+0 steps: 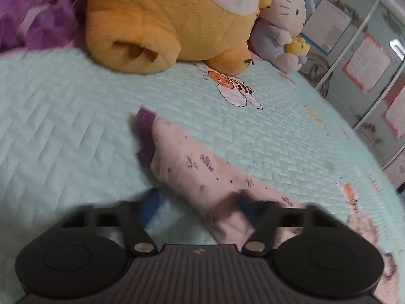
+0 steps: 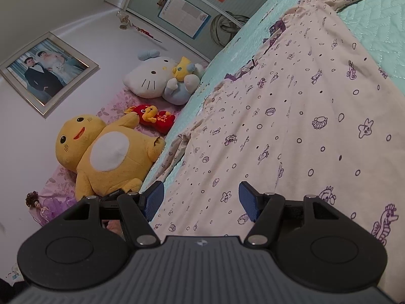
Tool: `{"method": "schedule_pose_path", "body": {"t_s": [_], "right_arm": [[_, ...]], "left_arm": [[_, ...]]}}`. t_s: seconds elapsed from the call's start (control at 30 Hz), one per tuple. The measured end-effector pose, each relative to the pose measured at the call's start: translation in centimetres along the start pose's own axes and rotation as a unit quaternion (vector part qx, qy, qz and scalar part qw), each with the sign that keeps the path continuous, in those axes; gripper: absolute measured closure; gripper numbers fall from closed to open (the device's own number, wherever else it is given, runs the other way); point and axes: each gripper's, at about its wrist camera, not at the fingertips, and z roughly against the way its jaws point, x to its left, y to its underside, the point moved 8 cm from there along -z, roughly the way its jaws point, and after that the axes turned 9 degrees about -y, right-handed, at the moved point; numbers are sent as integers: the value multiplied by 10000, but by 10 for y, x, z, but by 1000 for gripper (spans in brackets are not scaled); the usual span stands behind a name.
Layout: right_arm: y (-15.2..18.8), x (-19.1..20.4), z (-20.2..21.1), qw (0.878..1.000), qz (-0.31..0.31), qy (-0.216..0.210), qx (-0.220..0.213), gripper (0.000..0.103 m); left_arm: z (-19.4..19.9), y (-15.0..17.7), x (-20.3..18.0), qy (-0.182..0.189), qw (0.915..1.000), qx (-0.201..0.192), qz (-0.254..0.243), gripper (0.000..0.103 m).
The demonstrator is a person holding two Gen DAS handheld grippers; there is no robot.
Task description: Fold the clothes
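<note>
A pale pink pyjama top (image 2: 291, 116) with purple sea-creature prints lies spread over the mint quilted bedspread (image 2: 379, 30). In the left wrist view one sleeve (image 1: 192, 167) runs away from me and ends in a dark purple cuff (image 1: 145, 124). My left gripper (image 1: 197, 202) is low over the near part of that sleeve, jaws apart. The cloth lies between the pads against the right one, and the left pad (image 1: 149, 202) is clear of it. My right gripper (image 2: 201, 201) hovers open over the body of the top, nothing between its blue pads.
A big yellow plush (image 1: 164, 20) and a white cat plush (image 1: 286, 25) sit at the head of the bed, beside a purple blanket (image 1: 33, 10). A red plush (image 2: 154, 116), a doll (image 2: 35, 202) and a framed photo (image 2: 48, 73) show on the right wrist side. Wardrobe doors (image 1: 367, 63) stand past the bed edge.
</note>
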Motion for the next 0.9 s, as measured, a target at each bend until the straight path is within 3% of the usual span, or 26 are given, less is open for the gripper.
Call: {"method": "schedule_pose_path", "body": {"t_s": [0.03, 0.2, 0.27, 0.37, 0.53, 0.6, 0.8, 0.9], "right_arm": [[0, 0, 0, 10000, -8, -5, -1, 38], [-1, -2, 1, 9999, -83, -79, -48, 38], [-2, -2, 2, 9998, -125, -122, -75, 38], [-4, -4, 3, 9994, -226, -212, -140, 38], [-4, -3, 5, 9992, -266, -248, -169, 38], [-3, -2, 4, 9993, -242, -226, -155, 38], [-3, -2, 4, 9994, -229, -208, -159, 38], [-3, -2, 3, 9994, -227, -205, -160, 38]], "left_arm": [[-1, -3, 0, -208, 9997, 41, -138, 100], [54, -43, 33, -557, 9946, -863, 149, 101], [62, -41, 51, -347, 9966, -624, 414, 98], [49, -12, 64, -434, 9989, 154, -79, 95], [57, 14, 78, -442, 9982, -4, -415, 78], [58, 11, 82, -523, 9979, -98, -362, 57], [52, 3, 87, -625, 9980, -101, -93, 44], [43, 1, 80, -695, 9974, -151, -133, 45]]}}
